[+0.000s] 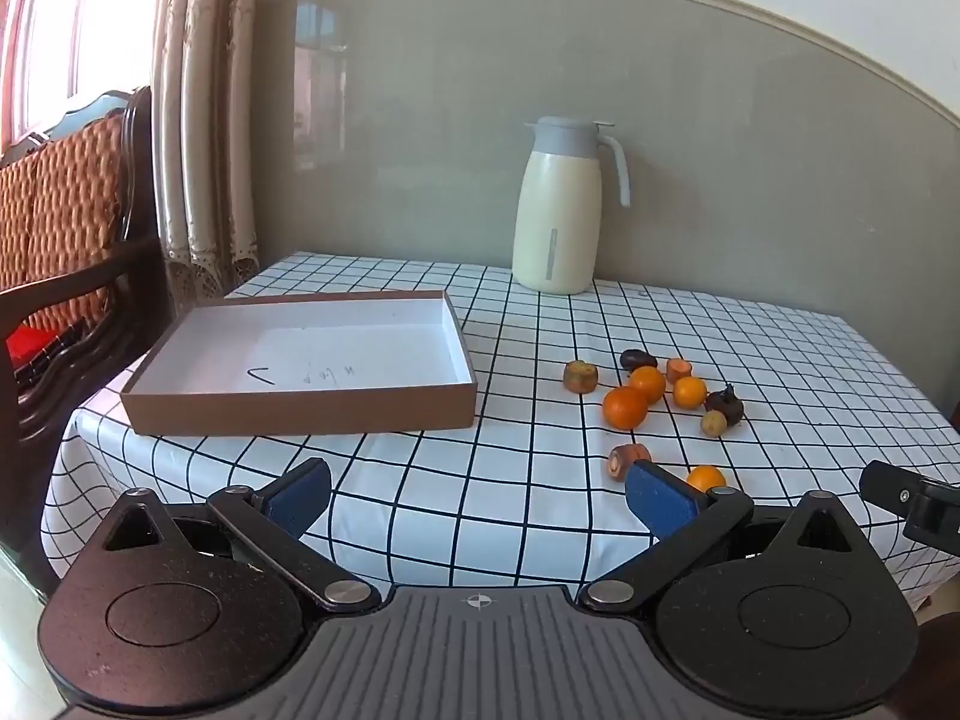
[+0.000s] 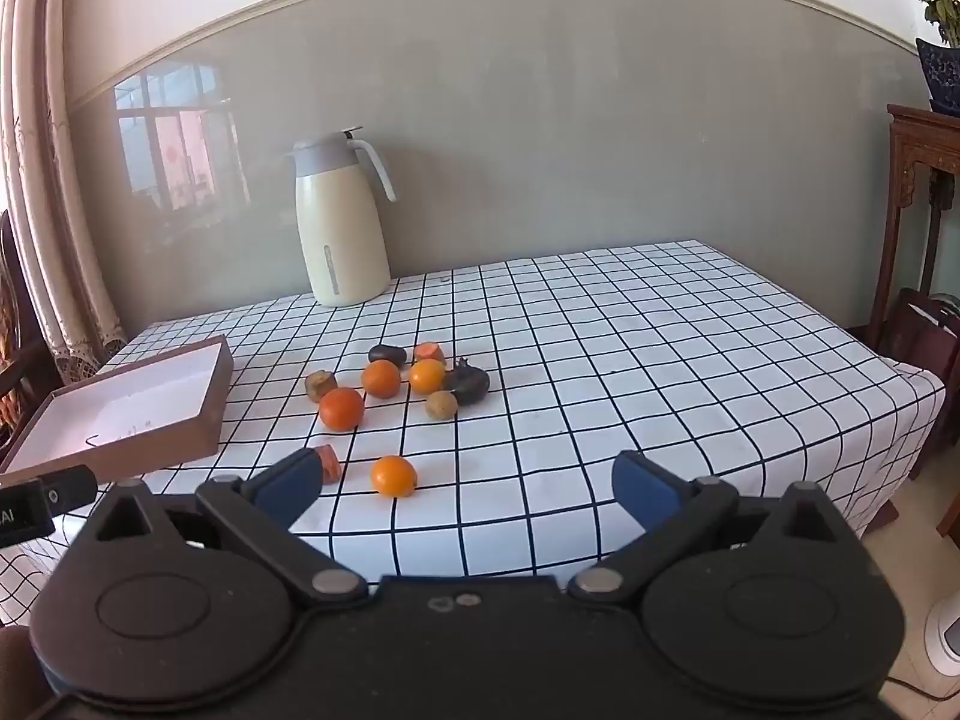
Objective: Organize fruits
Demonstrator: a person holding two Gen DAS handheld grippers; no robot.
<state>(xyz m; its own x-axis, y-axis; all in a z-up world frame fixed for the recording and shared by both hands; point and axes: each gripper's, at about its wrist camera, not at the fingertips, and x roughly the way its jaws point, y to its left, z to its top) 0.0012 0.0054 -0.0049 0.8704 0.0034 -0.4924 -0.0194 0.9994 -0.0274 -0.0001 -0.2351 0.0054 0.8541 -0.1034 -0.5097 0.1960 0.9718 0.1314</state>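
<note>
Several small oranges, carrot chunks, dark fruits and a small yellowish fruit lie loose on the checked tablecloth. One orange and a carrot chunk lie nearer the front edge. A shallow brown box, white inside with nothing in it, sits to their left. My left gripper hangs open before the table's front edge. My right gripper is open too, short of the near orange.
A cream thermos jug stands at the back of the table by the grey wall. A wooden chair and curtains are on the left. A dark wooden stand with a plant pot is on the right.
</note>
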